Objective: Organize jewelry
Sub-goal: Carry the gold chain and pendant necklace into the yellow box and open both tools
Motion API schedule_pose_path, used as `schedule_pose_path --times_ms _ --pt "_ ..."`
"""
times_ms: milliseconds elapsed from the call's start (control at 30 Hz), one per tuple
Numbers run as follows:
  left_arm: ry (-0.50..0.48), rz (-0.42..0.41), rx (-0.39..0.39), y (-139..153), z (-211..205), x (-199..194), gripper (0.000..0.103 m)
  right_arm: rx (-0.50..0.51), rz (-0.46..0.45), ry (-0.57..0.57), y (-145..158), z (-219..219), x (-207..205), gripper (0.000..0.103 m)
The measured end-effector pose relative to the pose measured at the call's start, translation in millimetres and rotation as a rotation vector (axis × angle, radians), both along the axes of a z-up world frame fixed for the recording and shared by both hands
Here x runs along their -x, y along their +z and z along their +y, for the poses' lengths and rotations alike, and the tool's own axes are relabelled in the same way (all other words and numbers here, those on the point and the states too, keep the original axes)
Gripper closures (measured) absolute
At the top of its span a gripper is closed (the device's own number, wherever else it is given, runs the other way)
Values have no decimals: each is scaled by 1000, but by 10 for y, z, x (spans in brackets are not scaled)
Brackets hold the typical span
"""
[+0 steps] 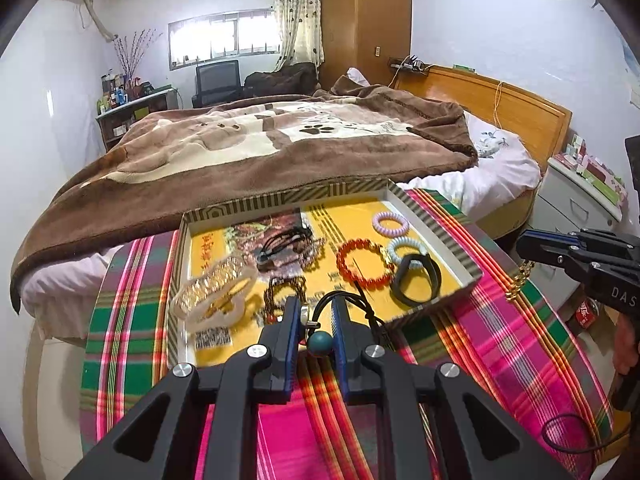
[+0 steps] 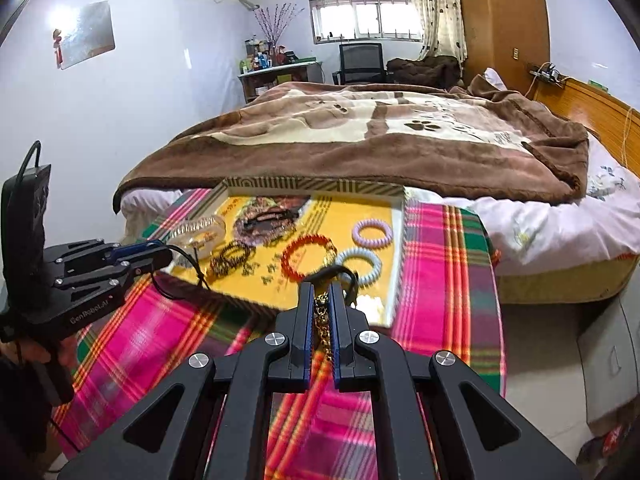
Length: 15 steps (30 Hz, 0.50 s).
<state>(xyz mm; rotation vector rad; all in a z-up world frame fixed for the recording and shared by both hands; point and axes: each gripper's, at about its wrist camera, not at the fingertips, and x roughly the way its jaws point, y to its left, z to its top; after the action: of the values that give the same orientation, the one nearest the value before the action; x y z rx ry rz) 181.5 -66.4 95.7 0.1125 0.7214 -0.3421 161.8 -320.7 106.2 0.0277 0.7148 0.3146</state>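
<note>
The left gripper (image 1: pixel 316 320) has its jaws clenched on a black cord necklace with a round teal bead (image 1: pixel 319 343), above the near edge of the shallow yellow-floored cardboard tray (image 1: pixel 436 224). The right gripper (image 2: pixel 321 312), at the tray's right, grasps a gold chain (image 2: pixel 323 330). In the tray lie an orange beaded bracelet (image 1: pixel 362 262), lilac (image 1: pixel 391 223) and pale blue spiral hair ties (image 1: pixel 404 249), on the plaid-covered counter (image 1: pixel 500 340).

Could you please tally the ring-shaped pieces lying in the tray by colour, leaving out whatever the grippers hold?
Lilac coil ring: 1
Pale blue coil ring: 1
Orange bead bracelet: 1
Black band: 1
Dark beaded bracelet: 1
Clear bangle: 1
Total: 6 in the tray
</note>
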Motion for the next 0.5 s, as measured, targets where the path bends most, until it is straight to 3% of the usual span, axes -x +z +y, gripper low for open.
schedule_pose_path --times_ms 500 --pt "-7 22 33 -78 33 -839 87 -32 33 37 -149 396 -671 97"
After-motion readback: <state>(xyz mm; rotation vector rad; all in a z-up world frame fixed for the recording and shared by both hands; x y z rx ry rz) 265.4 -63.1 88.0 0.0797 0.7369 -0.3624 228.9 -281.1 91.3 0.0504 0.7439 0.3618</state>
